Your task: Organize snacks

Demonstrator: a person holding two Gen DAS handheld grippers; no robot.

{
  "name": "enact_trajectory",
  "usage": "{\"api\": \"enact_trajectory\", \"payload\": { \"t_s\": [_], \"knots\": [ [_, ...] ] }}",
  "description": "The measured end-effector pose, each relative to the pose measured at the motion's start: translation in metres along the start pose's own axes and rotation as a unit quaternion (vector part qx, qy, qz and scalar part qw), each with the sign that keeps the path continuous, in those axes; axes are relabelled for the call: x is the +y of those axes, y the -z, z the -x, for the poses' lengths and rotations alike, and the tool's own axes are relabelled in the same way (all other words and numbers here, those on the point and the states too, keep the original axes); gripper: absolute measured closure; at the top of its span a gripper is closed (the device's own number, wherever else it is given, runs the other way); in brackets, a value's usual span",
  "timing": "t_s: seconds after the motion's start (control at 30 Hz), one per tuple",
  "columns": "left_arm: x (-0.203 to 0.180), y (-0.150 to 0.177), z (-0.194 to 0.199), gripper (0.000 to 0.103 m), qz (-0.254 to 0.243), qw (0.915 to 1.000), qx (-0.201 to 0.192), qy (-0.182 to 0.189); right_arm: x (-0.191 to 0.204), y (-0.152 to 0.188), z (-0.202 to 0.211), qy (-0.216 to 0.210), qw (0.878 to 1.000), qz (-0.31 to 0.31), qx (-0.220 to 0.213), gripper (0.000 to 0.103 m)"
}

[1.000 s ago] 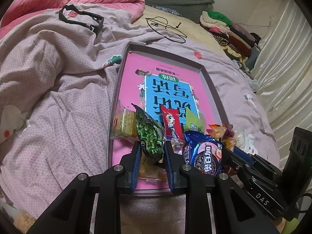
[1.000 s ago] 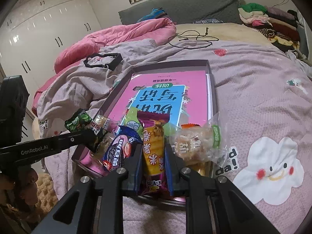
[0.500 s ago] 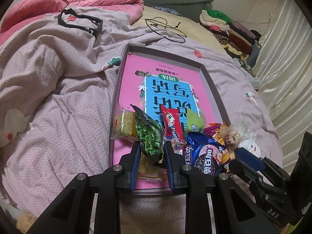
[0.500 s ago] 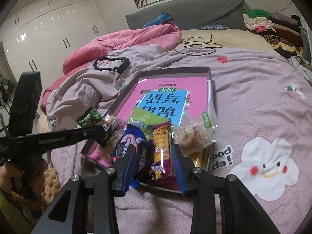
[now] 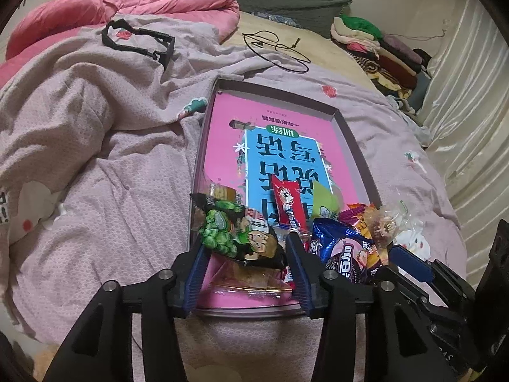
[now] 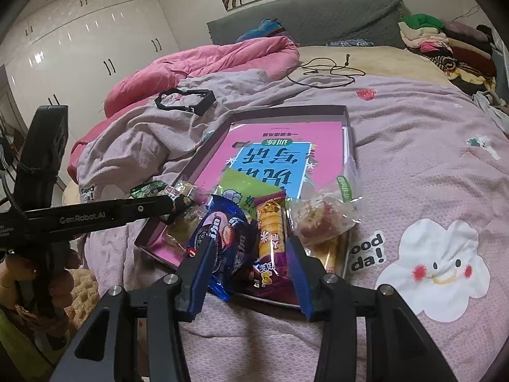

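My left claw [image 5: 245, 273] is opening, its blue ribbed pads off the crinkly green pea packet [image 5: 235, 235] lying between them. My right claw [image 6: 248, 273] is opening around a glossy yellow-purple bar wrapper [image 6: 268, 238]. Both snacks rest in the shallow grey tray [image 5: 356, 146]; the bedspread [image 6: 413, 159] reads "good da!".

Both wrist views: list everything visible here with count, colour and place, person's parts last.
shallow grey tray: one, on the bed, pink-and-blue book inside.
green pea snack packet: one, tray's near end, between the left jaws.
blue cookie packet: one, near edge.
yellow-purple snack bar: one, between the right jaws.
clear wrapped pastry: one, tray's right rim.
red stick packet: one, on the book.
black plastic frame: one, on the lilac quilt.
black cable: one, far bed.
left hand-held gripper: black, blue pads, opening.
right hand-held gripper: same, opening.
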State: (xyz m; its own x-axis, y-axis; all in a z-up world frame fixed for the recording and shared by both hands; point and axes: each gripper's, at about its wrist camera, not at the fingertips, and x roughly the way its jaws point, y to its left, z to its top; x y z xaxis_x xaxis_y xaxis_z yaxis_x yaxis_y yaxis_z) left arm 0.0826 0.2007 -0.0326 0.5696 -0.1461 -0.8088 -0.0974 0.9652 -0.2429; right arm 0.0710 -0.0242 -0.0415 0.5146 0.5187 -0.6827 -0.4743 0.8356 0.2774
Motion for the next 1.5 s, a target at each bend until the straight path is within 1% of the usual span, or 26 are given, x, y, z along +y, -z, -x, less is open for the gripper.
{"api": "enact_trajectory", "payload": {
  "t_s": [0.07, 0.13, 0.3, 0.53, 0.6, 0.77, 0.87, 1.03, 1.17, 1.27, 1.4, 1.5],
  "knots": [
    [-0.001, -0.001, 0.003, 0.047, 0.000, 1.0000, -0.002, -0.002, -0.001, 0.000, 0.001, 0.003, 1.000, -0.002, -0.003, 0.057],
    [-0.002, -0.001, 0.006, 0.045, -0.003, 1.0000, -0.006, -0.005, -0.002, -0.001, 0.002, 0.006, 1.000, -0.003, -0.005, 0.056],
    [-0.007, -0.005, 0.017, 0.040, -0.014, 0.9996, -0.021, -0.015, -0.005, -0.002, 0.006, 0.014, 1.000, -0.008, -0.014, 0.046],
    [-0.015, -0.008, 0.033, 0.032, -0.025, 0.9982, -0.045, -0.031, -0.009, -0.005, 0.013, 0.026, 0.999, -0.015, -0.022, 0.041],
    [-0.017, -0.008, 0.035, 0.031, -0.028, 0.9979, -0.049, -0.033, -0.011, -0.005, 0.015, 0.031, 0.999, -0.017, -0.025, 0.037],
    [-0.021, -0.010, 0.044, 0.025, -0.024, 0.9972, -0.059, -0.039, -0.014, -0.007, 0.023, 0.041, 0.998, -0.022, -0.035, 0.032],
    [-0.023, -0.009, 0.047, 0.022, -0.022, 0.9968, -0.060, -0.048, -0.017, -0.009, 0.028, 0.049, 0.998, -0.026, -0.042, 0.028],
    [-0.031, -0.005, 0.054, 0.022, -0.030, 0.9964, -0.060, -0.052, -0.018, -0.011, 0.038, 0.067, 0.996, -0.022, -0.053, 0.023],
    [-0.036, 0.001, 0.065, 0.022, -0.029, 0.9958, -0.071, -0.050, -0.015, -0.011, 0.051, 0.081, 0.995, -0.012, -0.064, 0.016],
    [-0.037, 0.008, 0.075, 0.022, -0.025, 0.9948, -0.080, -0.057, -0.012, -0.008, 0.061, 0.085, 0.994, -0.003, -0.067, 0.012],
    [-0.036, 0.021, 0.081, 0.022, -0.018, 0.9945, -0.080, -0.065, -0.007, 0.001, 0.072, 0.097, 0.993, 0.015, -0.064, 0.009],
    [-0.036, 0.037, 0.080, 0.022, -0.023, 0.9948, -0.069, -0.071, -0.006, 0.008, 0.076, 0.100, 0.993, 0.020, -0.057, 0.007]
  ]
}}
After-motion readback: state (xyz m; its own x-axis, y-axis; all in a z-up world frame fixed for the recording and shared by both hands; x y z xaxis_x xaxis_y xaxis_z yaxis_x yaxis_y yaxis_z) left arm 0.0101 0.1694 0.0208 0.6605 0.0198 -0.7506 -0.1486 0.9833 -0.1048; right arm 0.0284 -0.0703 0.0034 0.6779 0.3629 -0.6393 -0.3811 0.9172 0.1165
